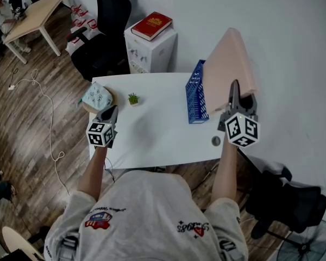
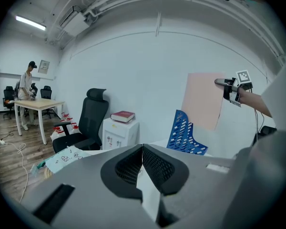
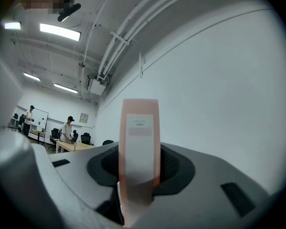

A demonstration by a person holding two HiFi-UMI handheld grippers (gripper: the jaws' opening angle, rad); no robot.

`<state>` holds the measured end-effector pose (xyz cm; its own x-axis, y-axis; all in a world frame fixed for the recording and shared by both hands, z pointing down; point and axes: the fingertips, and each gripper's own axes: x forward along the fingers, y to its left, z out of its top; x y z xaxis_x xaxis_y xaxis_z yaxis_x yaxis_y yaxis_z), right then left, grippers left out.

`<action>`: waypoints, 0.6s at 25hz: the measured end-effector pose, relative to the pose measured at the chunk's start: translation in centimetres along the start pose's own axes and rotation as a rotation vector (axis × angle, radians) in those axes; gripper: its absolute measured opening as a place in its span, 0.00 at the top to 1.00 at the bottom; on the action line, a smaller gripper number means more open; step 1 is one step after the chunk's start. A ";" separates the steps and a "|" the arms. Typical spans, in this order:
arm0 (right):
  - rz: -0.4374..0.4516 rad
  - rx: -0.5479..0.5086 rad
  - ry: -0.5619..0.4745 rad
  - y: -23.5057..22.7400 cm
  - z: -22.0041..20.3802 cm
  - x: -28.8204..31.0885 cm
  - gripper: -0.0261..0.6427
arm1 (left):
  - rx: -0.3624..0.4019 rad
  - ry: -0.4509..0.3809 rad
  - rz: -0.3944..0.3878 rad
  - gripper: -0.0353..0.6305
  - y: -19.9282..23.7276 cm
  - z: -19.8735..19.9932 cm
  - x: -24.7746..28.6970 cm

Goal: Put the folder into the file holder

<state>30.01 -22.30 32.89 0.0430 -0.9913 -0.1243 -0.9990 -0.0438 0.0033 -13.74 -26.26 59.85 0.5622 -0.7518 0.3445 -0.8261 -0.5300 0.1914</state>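
The pink folder [image 1: 231,69] hangs in the air above the table's right end, just right of the blue file holder [image 1: 196,94], which stands upright on the white table [image 1: 157,135]. My right gripper [image 1: 240,94] is shut on the folder's near edge. In the right gripper view the folder's spine [image 3: 139,142] stands upright between the pads of that gripper [image 3: 139,168]. My left gripper [image 1: 112,112] hovers over the table's left part, shut with nothing in it; its jaws touch [image 2: 142,149]. The left gripper view also shows the holder [image 2: 185,133] and the folder [image 2: 203,99].
A patterned pack on a round wooden base [image 1: 98,95] and a small green plant [image 1: 133,98] sit at the table's left. A small round cap [image 1: 215,141] lies near the front edge. Behind are a white cabinet with a red book [image 1: 151,25] and a black office chair [image 1: 106,31].
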 end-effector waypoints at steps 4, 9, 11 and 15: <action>0.003 0.000 0.011 0.3 -0.7 0.3 0.73 | -0.004 0.003 0.008 0.94 0.2 0.0 -0.4; 0.003 -0.002 0.013 0.3 -1.9 0.8 0.73 | -0.005 0.012 0.021 0.94 0.7 -0.4 -0.6; 0.003 -0.006 0.017 0.3 -2.4 1.0 0.73 | -0.006 0.013 0.026 0.94 0.9 -0.4 -0.6; 0.001 -0.013 0.026 0.4 -3.4 1.4 0.73 | -0.004 0.018 0.035 0.94 1.0 -0.4 -0.8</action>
<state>29.74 -24.08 36.09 0.0427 -0.9943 -0.0980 -0.9989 -0.0445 0.0159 -15.07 -26.06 60.12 0.5324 -0.7625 0.3676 -0.8453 -0.5021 0.1827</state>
